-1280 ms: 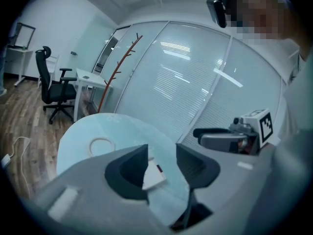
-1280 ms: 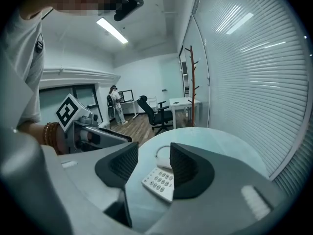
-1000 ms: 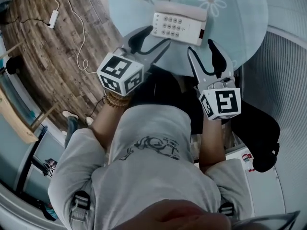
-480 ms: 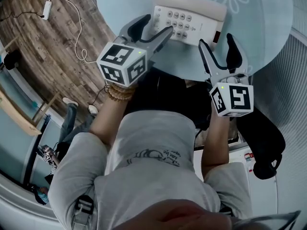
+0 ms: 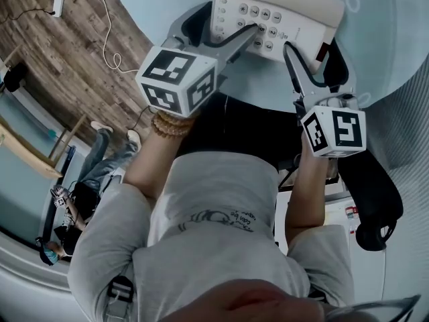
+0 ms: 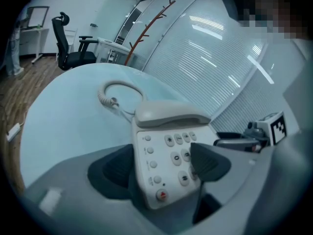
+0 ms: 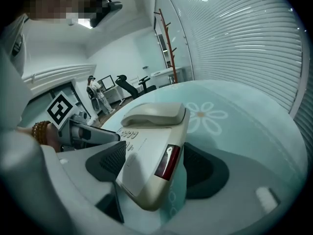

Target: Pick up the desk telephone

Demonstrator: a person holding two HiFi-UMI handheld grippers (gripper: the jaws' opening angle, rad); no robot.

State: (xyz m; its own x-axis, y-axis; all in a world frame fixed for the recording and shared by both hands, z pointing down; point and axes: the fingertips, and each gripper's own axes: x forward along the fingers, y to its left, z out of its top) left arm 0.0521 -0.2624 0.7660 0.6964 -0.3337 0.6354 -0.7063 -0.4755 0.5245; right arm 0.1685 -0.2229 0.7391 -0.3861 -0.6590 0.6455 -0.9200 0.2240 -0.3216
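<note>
Desk telephone (image 5: 275, 12) straddled at both ends, nothing clamped yet
The left gripper (image 5: 224, 29), jaws just opened wide, is set over the keypad (image 6: 176, 155) end; the right gripper (image 5: 314, 49), likewise just opened wide, is set around the end with the red side panel (image 7: 166, 163). The desk telephone is laid crosswise on the pale table (image 5: 157, 2), one end nearer each hand, so a squeeze at each end is judged to be called for

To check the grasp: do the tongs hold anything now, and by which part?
Nothing is held yet. The left tongs and right tongs have just been opening, each around a near corner of the telephone.
</note>
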